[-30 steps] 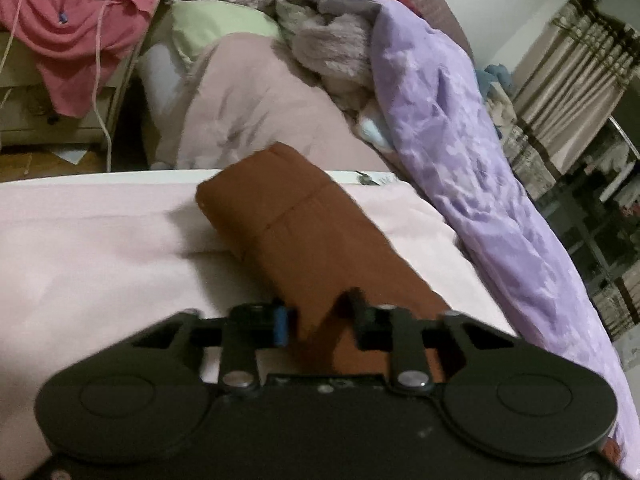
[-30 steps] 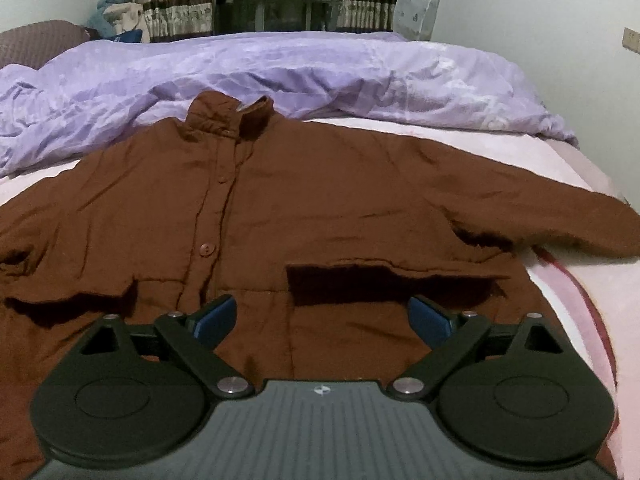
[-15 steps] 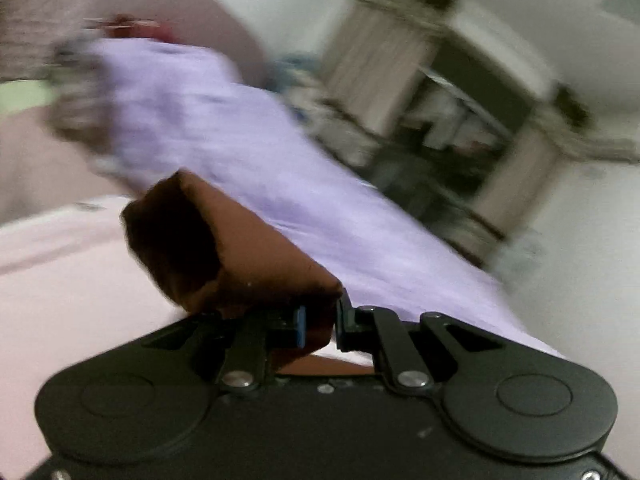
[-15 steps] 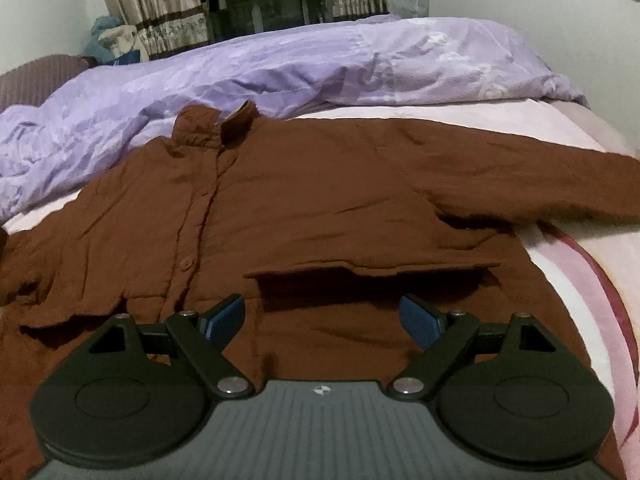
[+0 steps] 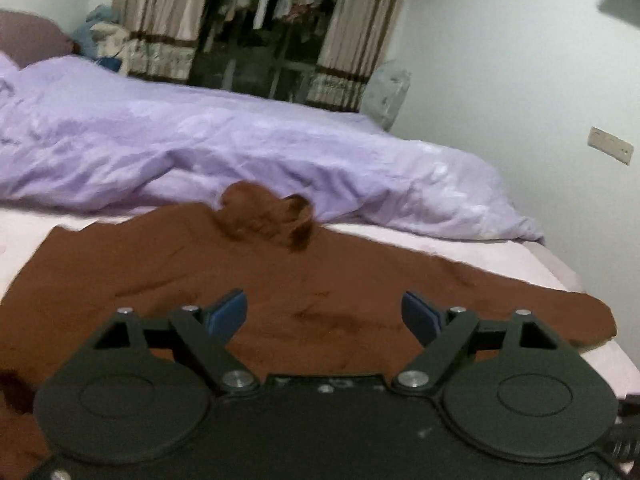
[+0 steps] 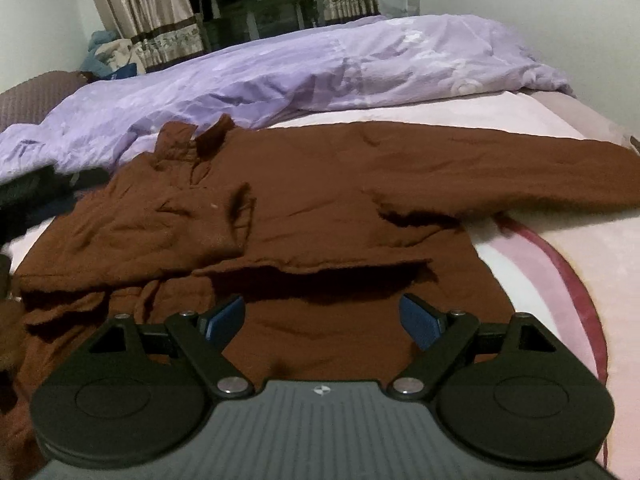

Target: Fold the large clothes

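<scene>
The left gripper (image 5: 322,316) has just been opening; its jaws stand spread with nothing between them, above the brown jacket (image 6: 320,200). The right gripper (image 6: 322,316) is also spread and empty, over the jacket's lower part. The jacket lies on the pink bed sheet (image 6: 580,264), one sleeve folded across the chest, the other sleeve (image 6: 520,176) stretched out. The risk, I think: the loosely laid sleeve is bunched, so it may slide open if the next fold drags the cloth.

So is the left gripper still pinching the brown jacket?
Apart. In the left wrist view the left gripper has just been opening; its pads stand wide with nothing between them, the brown jacket lying flat beyond.
</scene>
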Action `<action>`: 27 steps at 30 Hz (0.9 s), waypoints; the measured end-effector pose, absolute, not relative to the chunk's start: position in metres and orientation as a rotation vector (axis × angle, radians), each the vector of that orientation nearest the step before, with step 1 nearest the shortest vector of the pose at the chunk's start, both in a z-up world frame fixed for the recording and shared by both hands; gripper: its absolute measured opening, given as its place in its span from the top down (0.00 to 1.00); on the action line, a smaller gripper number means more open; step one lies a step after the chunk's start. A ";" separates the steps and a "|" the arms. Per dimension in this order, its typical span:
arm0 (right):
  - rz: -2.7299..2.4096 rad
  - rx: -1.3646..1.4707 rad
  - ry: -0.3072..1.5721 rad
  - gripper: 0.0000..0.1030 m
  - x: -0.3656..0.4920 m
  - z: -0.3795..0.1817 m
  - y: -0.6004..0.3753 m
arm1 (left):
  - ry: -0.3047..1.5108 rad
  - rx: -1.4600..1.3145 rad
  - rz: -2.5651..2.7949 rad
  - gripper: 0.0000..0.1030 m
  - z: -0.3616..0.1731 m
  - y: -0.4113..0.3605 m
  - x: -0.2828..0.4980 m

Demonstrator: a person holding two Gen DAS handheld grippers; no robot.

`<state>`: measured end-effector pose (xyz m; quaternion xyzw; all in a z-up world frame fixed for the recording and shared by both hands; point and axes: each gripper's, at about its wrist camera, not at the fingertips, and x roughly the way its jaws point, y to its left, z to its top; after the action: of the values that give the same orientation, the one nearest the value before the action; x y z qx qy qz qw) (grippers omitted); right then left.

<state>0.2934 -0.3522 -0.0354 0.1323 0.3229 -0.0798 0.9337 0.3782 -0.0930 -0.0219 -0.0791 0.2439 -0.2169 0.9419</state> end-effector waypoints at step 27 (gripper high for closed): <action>0.009 0.457 0.677 1.00 0.432 -0.056 -0.350 | 0.607 -0.307 -0.089 0.18 -0.062 0.028 0.417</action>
<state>0.4316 -0.3504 -0.0561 0.2223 0.3292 0.0043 0.9177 0.4167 0.0280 -0.0620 -0.1503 0.2976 -0.0437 0.9418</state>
